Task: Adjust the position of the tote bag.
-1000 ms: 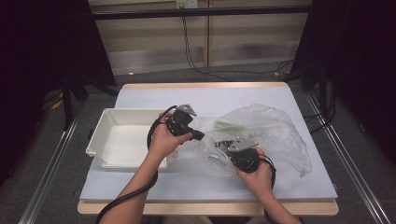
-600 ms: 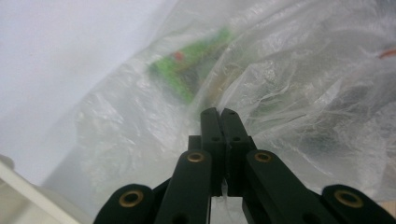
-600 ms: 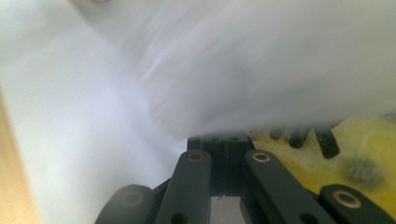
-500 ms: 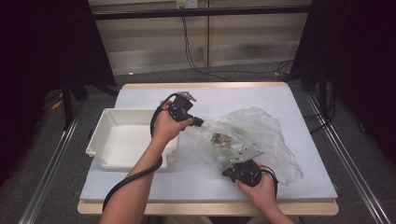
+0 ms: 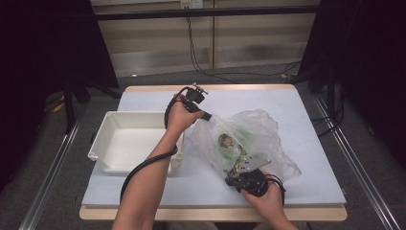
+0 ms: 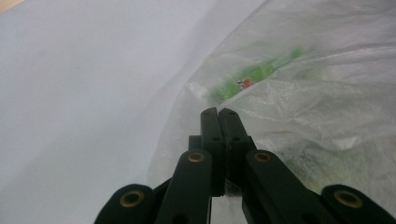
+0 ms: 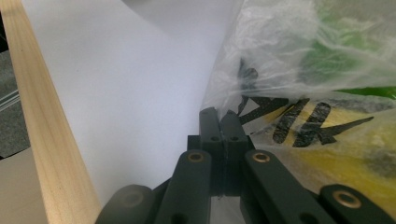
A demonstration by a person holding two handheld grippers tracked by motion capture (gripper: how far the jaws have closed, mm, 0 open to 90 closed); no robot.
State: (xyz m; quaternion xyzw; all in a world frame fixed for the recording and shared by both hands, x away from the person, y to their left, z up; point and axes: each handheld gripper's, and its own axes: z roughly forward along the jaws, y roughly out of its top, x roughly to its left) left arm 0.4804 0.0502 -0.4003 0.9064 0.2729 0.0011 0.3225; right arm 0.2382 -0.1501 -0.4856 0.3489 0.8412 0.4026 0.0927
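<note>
A clear plastic bag lies on the table's right half, with green packets and a yellow packet with black lettering inside. My left gripper is shut on the bag's far left edge, beside the tray's far right corner. In the left gripper view the jaws are pressed together on the thin plastic. My right gripper is shut on the bag's near edge, close to the table's front. In the right gripper view its jaws pinch the film. The bag is held taut between the two.
A white empty tray sits on the left half of the table, under my left forearm. The wooden front edge lies close to my right gripper. Bare table surface runs along the far and right sides.
My left gripper has moved toward the far side with the bag's edge. My right gripper has pulled back toward the front edge. The bag has drawn in and stretched between them.
</note>
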